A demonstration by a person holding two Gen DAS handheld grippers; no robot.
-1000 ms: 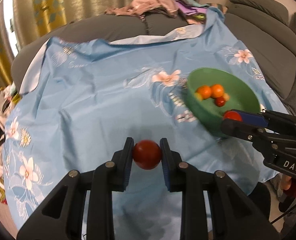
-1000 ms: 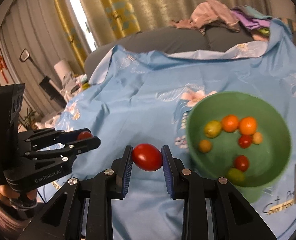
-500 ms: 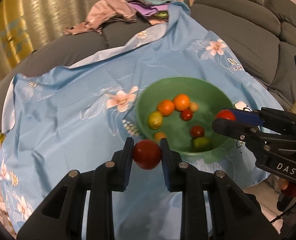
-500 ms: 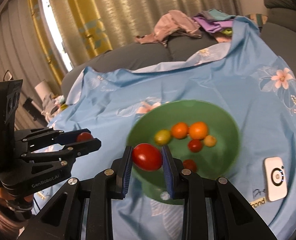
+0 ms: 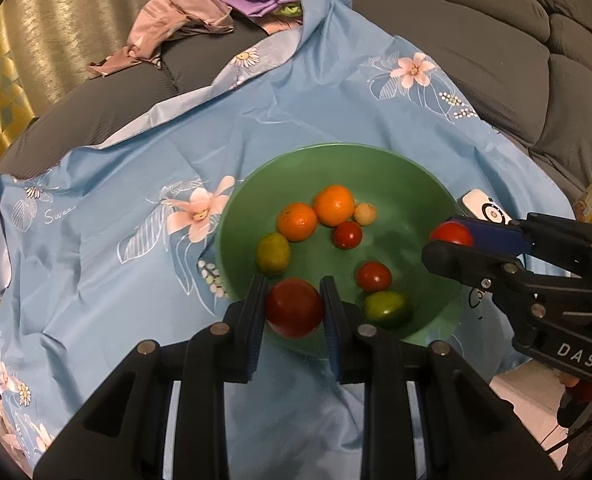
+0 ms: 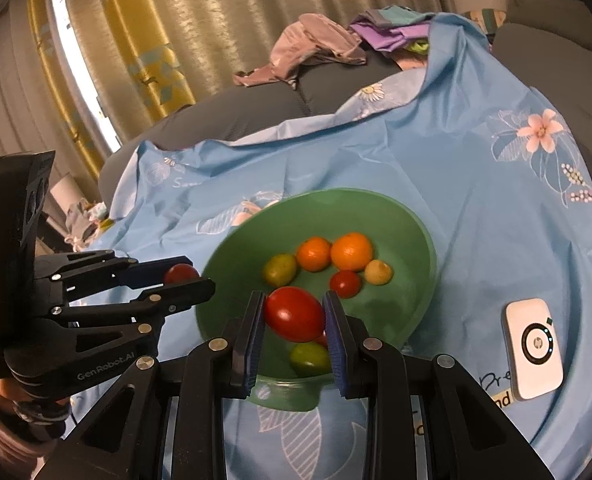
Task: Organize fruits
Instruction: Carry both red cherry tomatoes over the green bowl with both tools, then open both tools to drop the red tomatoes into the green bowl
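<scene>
over green bowl (image 5: 416,184) on blue cloth (image 5: 135,260): left gripper (image 5: 294,308) fingers clamped on red tomato (image 5: 294,307), near rim; right gripper (image 6: 294,316) fingers clamped on oval tomato (image 6: 294,313), above bowl w/ oranges etc. risk: letting go too high, tomato bounces out or bruises; left one so near rim could roll onto cloth; grippers close, may bump.

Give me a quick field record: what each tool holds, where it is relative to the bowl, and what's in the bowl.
left tool: shut on a red tomato, at the green bowl's near rim
right tool: shut on an oval red tomato, over the bowl's near side
bowl contents: two oranges, two red tomatoes, two greenish fruits, one small yellowish fruit
surface: blue floral cloth
beside bowl: white device
</scene>
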